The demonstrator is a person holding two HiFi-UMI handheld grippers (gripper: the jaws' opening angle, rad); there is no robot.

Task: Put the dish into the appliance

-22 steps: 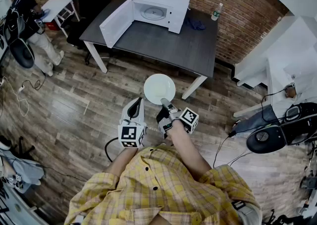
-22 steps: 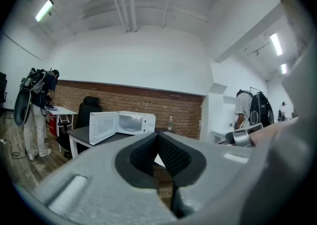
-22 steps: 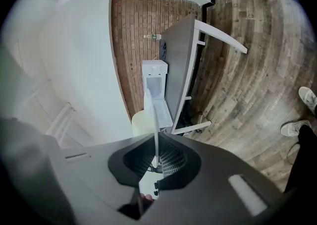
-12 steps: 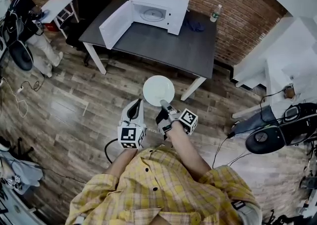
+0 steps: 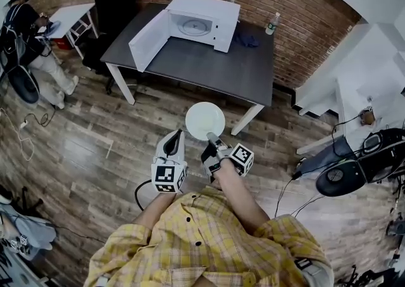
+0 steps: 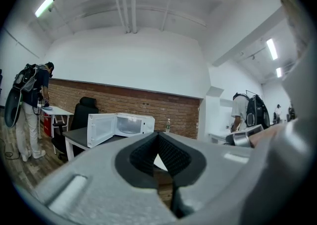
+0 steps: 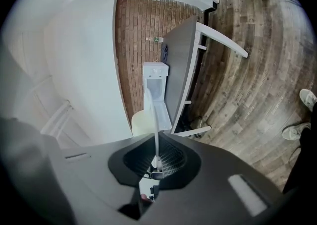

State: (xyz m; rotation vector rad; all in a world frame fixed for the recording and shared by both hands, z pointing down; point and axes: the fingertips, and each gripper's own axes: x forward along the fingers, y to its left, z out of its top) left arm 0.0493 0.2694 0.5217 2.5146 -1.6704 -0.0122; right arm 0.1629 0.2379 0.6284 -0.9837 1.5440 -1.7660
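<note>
Steps nearer the table point(image 5: 209, 67), dish point(image 5: 205, 119) pinched at its rim in the right claw point(image 5: 211, 138), out over the floor point(image 5: 95, 134). Keeps the left claw point(image 5: 175, 135) closed and empty, leaving just the carry into the open microwave point(image 5: 201, 21).

head view: high overhead, steeply down, white open-door microwave oven point(image 5: 199, 23) on dark grey worktop point(image 5: 215, 67) far ahead | left gripper view: low, level, facing same microwave, distant | right gripper view: rolled sideways, same worktop and microwave ahead

The round white plate point(image 5: 204, 121) is held level; the open-doored white microwave point(image 5: 201, 21) is set at its 12 o'clock.
</note>
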